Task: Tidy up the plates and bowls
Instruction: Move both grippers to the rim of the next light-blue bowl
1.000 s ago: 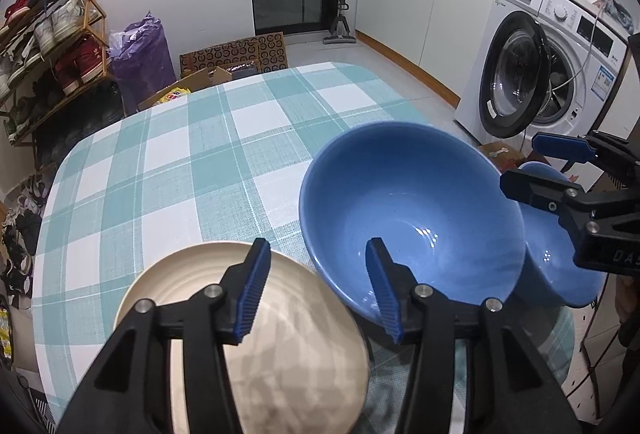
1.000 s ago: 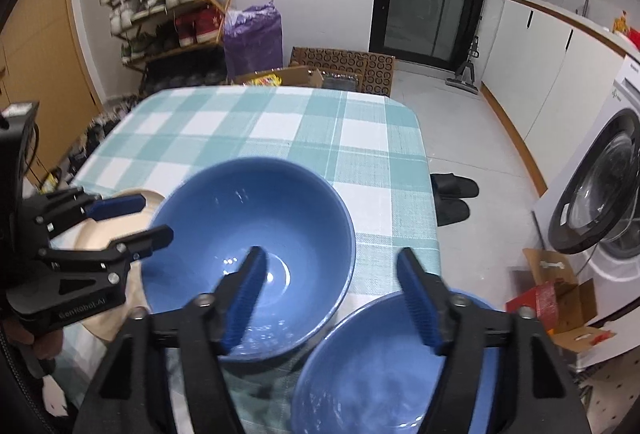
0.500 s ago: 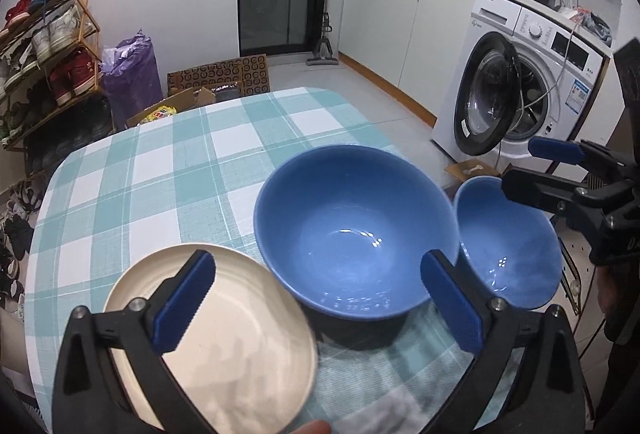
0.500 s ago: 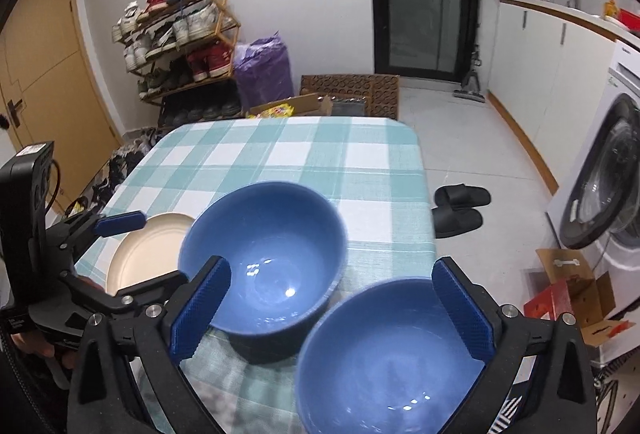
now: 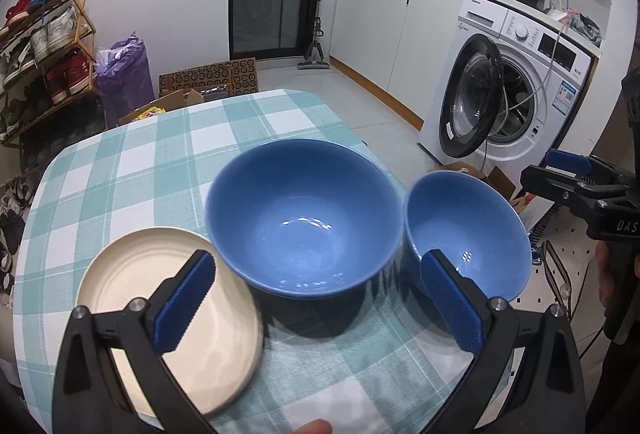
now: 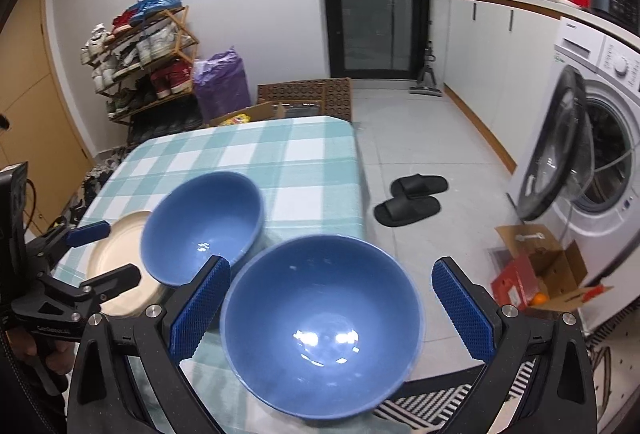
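Crockery sits in a row along the near edge of a table (image 5: 120, 170) covered with a teal-and-white checked cloth: a cream plate (image 5: 168, 314) at the left, a blue bowl (image 5: 304, 218) in the middle, and a second blue bowl (image 5: 468, 234) at the right corner. The plate is round and shallow with faint concentric rings; both bowls are deep, glossy and empty, with light glinting in their bottoms. In the right wrist view the middle bowl (image 6: 202, 228) overlaps the plate's (image 6: 116, 270) rim, and the corner bowl (image 6: 322, 334) stands just beside it at the table's edge. The left gripper (image 5: 316, 300) hangs above the plate and middle bowl with its blue pads spread wide and holding nothing; the right gripper (image 6: 330, 310) likewise stands wide, its pads on either side of the corner bowl without touching it. A second ago both grippers' jaws were much narrower and closer to the dishes; since then they have opened fully and drawn back, so all three pieces now show whole.
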A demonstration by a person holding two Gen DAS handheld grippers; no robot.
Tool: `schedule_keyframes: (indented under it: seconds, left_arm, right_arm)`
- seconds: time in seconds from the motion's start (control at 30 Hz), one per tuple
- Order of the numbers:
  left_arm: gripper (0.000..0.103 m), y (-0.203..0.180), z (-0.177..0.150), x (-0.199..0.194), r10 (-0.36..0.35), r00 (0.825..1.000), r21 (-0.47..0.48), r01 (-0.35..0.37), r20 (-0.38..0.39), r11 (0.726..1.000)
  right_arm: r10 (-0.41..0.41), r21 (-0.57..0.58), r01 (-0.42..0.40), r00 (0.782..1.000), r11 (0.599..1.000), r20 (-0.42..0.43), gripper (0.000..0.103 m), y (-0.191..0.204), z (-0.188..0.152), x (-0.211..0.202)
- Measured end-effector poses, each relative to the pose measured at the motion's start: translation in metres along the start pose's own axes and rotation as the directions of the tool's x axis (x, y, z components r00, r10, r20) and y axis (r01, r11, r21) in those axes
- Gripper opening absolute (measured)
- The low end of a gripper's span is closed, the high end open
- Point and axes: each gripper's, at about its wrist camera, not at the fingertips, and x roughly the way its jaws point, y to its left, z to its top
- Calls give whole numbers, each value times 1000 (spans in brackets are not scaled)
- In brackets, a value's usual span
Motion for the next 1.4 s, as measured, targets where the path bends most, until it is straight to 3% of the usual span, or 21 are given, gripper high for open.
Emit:
schedule_keyframes:
  seconds: [0.4,0.8,0.97,1.17,1.4]
  left_arm:
    - [103,-22,-16,8,-59,998,-32,59,-9,998]
    - [101,-50,-27,24,-104,993,-22,103,-56,994]
    - [92,-61,-31,36,-134,986,-33,132,-96,991]
    - [83,-72,-34,49,-171,976,-51,165,-137,985]
    - [80,-75,-34,54,-193,969,-87,182,-155,980]
  right_arm:
    - [-35,71,41,996,997,-76,102,-41,-39,20]
    - [-42,140,57,993,989,-110,102,-58,-62,41]
    - [-4,201,24,995,979,-99,102,-69,-70,39]
    - [-26,183,49,992,982,-124,102,-70,-75,45]
    - [-14,190,37,992,981,-122,102,-73,-76,51]
